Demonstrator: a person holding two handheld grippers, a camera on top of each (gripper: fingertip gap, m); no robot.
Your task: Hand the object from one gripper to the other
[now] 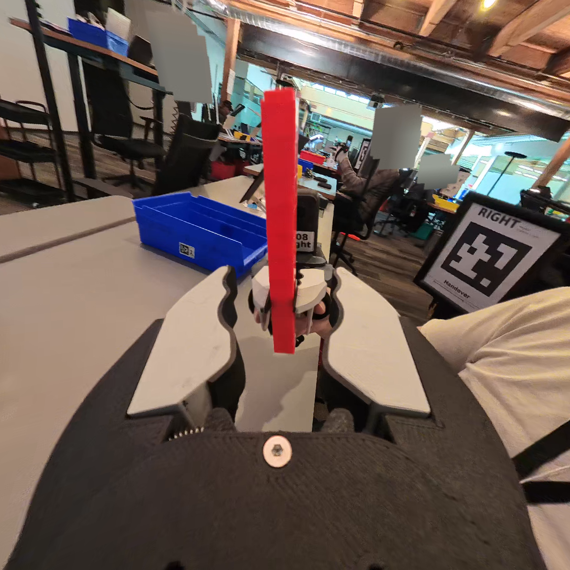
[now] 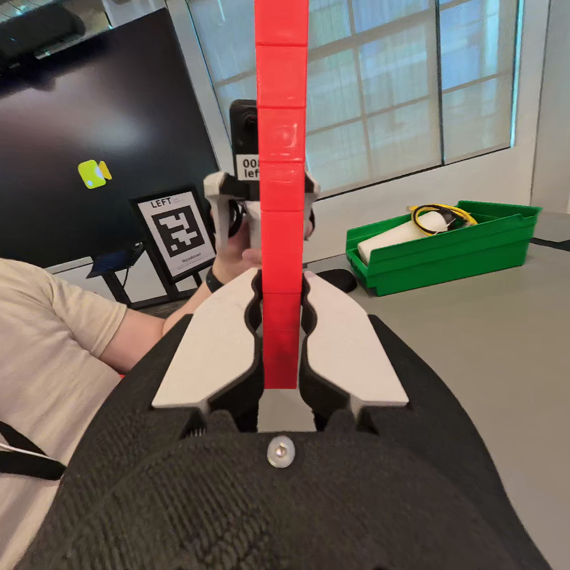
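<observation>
Red bar (image 2: 281, 216) upright, frame centre, clamped low by right gripper (image 2: 280, 277); left gripper (image 1: 282, 274) gaping, empty, facing bar's lower end.

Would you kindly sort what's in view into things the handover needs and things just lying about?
In the job:
- red bar
- right gripper, shut on it
- left gripper, open

Lying about:
- blue bin
- green bin
- marker signs
</observation>
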